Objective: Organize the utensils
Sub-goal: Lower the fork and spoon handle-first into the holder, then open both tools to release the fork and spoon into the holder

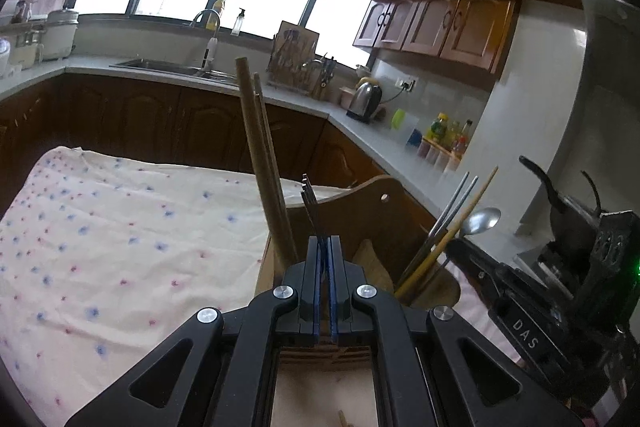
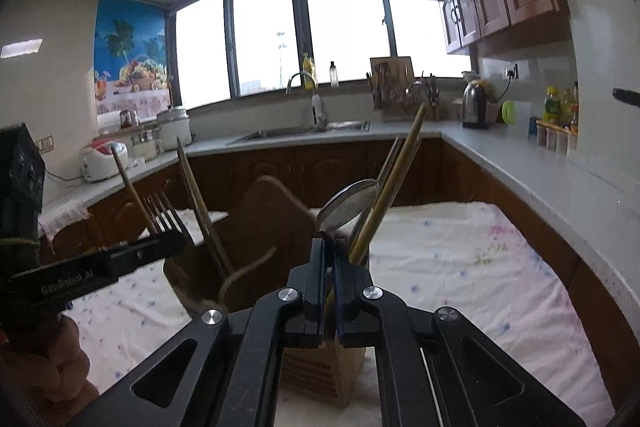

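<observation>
My left gripper is shut on a dark metal fork, tines up, just over the wooden utensil holder. Two long wooden handles stand in the holder's left part. Chopsticks and metal sticks lean in its right part. My right gripper is shut on a steel spoon, bowl up, above the holder and next to the chopsticks. In the right wrist view the left gripper comes in from the left with the fork. The spoon also shows in the left wrist view.
The holder stands on a table under a floral cloth. A grey counter wraps around behind, with a sink, a kettle, bottles and a rice cooker. A hand holds the left gripper.
</observation>
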Motion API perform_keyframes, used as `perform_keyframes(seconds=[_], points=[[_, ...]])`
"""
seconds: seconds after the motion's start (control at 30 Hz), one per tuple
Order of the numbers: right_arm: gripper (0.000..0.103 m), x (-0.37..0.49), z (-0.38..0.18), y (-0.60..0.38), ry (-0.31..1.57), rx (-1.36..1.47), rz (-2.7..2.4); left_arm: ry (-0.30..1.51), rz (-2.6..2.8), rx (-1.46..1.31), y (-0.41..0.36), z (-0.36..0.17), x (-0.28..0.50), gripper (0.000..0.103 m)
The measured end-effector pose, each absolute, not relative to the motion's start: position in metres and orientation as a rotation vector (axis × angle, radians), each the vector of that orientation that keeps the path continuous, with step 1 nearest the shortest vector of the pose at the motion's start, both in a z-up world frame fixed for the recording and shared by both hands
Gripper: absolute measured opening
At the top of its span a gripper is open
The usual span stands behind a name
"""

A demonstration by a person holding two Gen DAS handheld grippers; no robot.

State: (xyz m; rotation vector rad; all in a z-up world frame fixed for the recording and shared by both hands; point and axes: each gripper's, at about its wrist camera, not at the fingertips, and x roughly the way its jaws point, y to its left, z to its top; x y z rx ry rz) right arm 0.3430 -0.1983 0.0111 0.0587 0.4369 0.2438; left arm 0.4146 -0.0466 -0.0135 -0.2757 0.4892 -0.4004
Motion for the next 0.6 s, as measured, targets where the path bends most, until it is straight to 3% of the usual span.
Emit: perform_keyframes(seconds=[0.6], points=[[0.005, 0.352, 0.006, -0.214, 0.519, 0.123, 0.243, 0.545, -0.391, -0.256, -0.047, -0.003, 0.416, 0.001]])
